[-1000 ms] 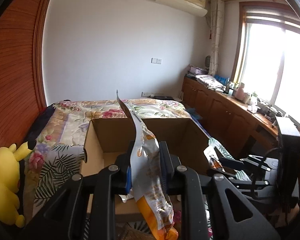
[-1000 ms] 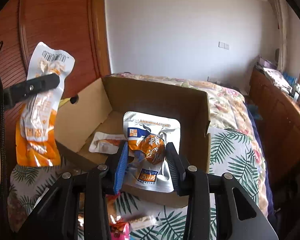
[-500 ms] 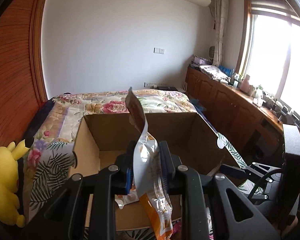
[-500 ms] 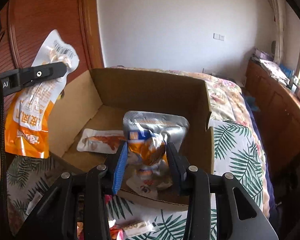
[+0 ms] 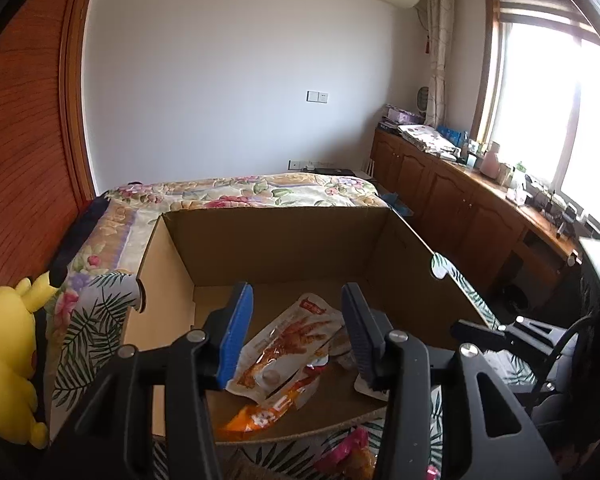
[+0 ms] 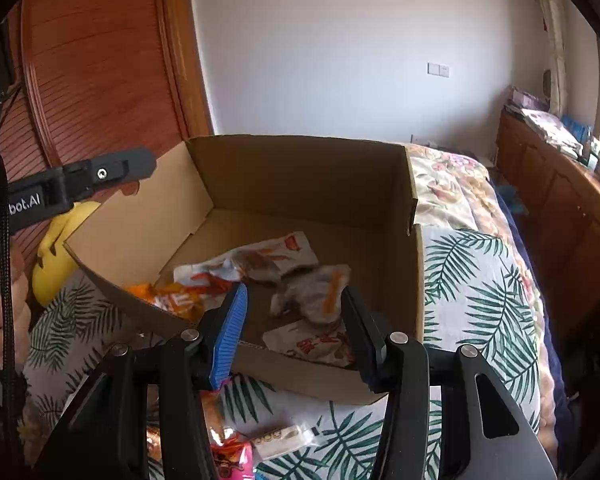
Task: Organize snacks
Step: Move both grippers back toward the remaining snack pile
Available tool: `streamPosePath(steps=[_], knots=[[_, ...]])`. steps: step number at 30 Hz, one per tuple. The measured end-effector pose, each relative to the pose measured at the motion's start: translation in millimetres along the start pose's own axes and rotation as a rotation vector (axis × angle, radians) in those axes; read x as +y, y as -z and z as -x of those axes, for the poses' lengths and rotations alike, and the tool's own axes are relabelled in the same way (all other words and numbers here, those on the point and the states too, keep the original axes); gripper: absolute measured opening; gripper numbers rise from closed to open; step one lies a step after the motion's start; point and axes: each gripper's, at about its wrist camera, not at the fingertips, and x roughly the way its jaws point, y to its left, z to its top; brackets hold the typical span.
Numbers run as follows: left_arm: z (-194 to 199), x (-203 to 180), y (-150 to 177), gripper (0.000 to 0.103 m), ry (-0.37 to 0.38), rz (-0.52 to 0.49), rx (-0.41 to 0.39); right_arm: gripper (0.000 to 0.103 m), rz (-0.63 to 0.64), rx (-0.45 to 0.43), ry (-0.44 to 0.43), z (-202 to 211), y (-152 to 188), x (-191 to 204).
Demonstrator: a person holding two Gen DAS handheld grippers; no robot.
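Observation:
An open cardboard box (image 5: 268,240) stands on the leaf-print bedspread. My left gripper (image 5: 296,320) hovers over the box's near side, its jaws opening with nothing between them. Under it in the box lie a white packet with an orange picture (image 5: 292,340) and an orange packet (image 5: 268,412). My right gripper (image 6: 296,312) hangs over the box's near wall (image 6: 324,380), jaws opening. A silvery packet (image 6: 312,292) is blurred between and beyond its pads, free of them, above another white packet (image 6: 312,346). The left gripper's black finger (image 6: 112,170) shows at upper left.
Loose snack packets (image 6: 228,452) lie on the bedspread in front of the box. A yellow plush toy (image 5: 8,360) sits left of the box by the wooden wall. Wooden cabinets (image 5: 460,208) run along the right under a window. The bed's edge drops off at right.
The left gripper has let go of the orange-and-white packet, which now lies in the box. The right jaws have widened and the silvery packet has slipped out toward the box floor.

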Motion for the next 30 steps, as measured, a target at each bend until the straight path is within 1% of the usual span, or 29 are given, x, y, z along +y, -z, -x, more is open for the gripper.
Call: streamPosePath(steps=[6,12,19,23,27,29,30], knots=[[11.7,-10.2,10.1,0.046,0.007,-0.048,-0.001,0.050,-0.003,-0.036,-0.032,17.1,2.7,6.7],[29.6,-15.2,19.9,0.047,0.034,-0.060,-0.008,0.050,0.019,-0.065,-0.054,37.0,11.2,17.9],[52.6,-17.7,34.2,0.049,0.057,-0.085,-0.027,0.050,0.028,-0.084,-0.082,56.9,25.2,25.2],[62.7,-14.1,45.7,0.050,0.065,-0.096,-0.032,0.050,0.035,-0.075,-0.089,59.9,38.4,29.7],[68.6,-6.0,61.7,0.058,0.070,-0.098,-0.018,0.050,0.041,-0.048,-0.094,54.4,55.5,33.5],[70.2,-3.1,72.2,0.064,0.061,-0.109,-0.008,0.050,0.044,-0.034,-0.093,48.2,61.3,34.9],[70.4,-2.0,76.7,0.070,0.054,-0.116,-0.006,0.050,0.040,-0.025,-0.097,44.8,64.7,35.6]])
